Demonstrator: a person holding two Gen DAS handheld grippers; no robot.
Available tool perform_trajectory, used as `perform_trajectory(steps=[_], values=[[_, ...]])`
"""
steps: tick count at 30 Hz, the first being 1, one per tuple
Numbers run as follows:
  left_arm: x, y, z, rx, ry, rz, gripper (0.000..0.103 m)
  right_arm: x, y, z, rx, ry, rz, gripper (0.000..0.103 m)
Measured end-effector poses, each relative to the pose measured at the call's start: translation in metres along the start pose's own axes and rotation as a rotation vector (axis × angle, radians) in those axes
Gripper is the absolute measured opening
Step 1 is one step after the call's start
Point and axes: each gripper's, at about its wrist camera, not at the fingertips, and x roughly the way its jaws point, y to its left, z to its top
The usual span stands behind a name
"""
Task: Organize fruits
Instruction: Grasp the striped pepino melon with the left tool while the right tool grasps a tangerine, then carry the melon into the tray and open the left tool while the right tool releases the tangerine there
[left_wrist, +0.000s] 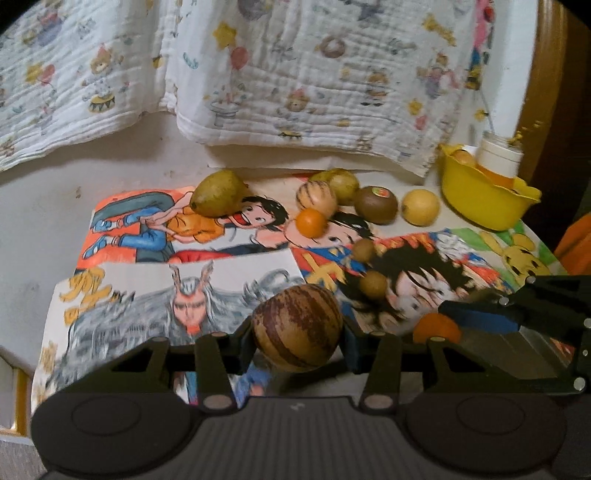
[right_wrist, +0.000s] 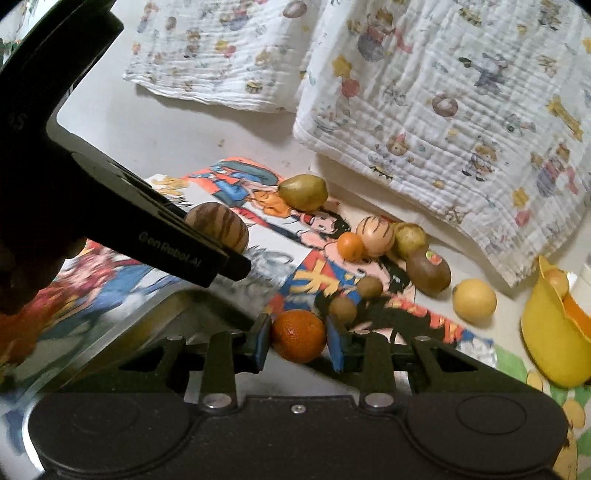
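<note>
My left gripper (left_wrist: 298, 341) is shut on a brown striped round fruit (left_wrist: 297, 326), held above the cartoon mat; it also shows in the right wrist view (right_wrist: 218, 226). My right gripper (right_wrist: 298, 341) is shut on an orange (right_wrist: 298, 335), above a metal tray (right_wrist: 155, 325); the orange shows in the left wrist view (left_wrist: 437, 328). On the mat lie a green pear (left_wrist: 218, 192), a pale striped fruit (left_wrist: 316, 199), a small orange (left_wrist: 311, 222), a kiwi (left_wrist: 376, 205), a yellow lemon (left_wrist: 420, 206) and two small brown fruits (left_wrist: 364, 250).
A yellow bowl (left_wrist: 480, 199) holding fruit stands at the far right, with a white jar (left_wrist: 500, 155) behind it. A printed white cloth (left_wrist: 295, 81) drapes across the back. The metal tray (left_wrist: 517, 347) lies at the right under my right gripper.
</note>
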Motion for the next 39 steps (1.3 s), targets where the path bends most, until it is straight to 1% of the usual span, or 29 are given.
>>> perform_trajectory(steps=[10,16,21,27,36,37,39], values=[[-0.049,-0.023,-0.045,0.013,-0.011,0.003,0.051,-0.052,0.015,-0.039,0.064,-0.015,0.070,0.034],[-0.067,-0.036,-0.073,0.032,-0.019,-0.017,0.051,-0.066,0.018,-0.061,0.109,-0.002,0.101,0.034],[-0.076,-0.044,-0.092,0.057,-0.020,-0.043,0.051,-0.075,0.019,-0.075,0.131,0.002,0.105,0.034],[-0.078,-0.048,-0.105,0.067,-0.008,-0.059,0.051,-0.081,0.017,-0.086,0.145,0.013,0.107,0.035],[-0.075,-0.053,-0.111,0.089,0.011,-0.056,0.052,-0.083,0.015,-0.093,0.169,0.014,0.111,0.036],[-0.074,-0.054,-0.112,0.089,0.015,-0.059,0.052,-0.083,0.015,-0.093,0.171,0.014,0.111,0.036],[-0.076,-0.054,-0.113,0.083,0.016,-0.064,0.054,-0.085,0.014,-0.094,0.180,0.011,0.112,0.043]])
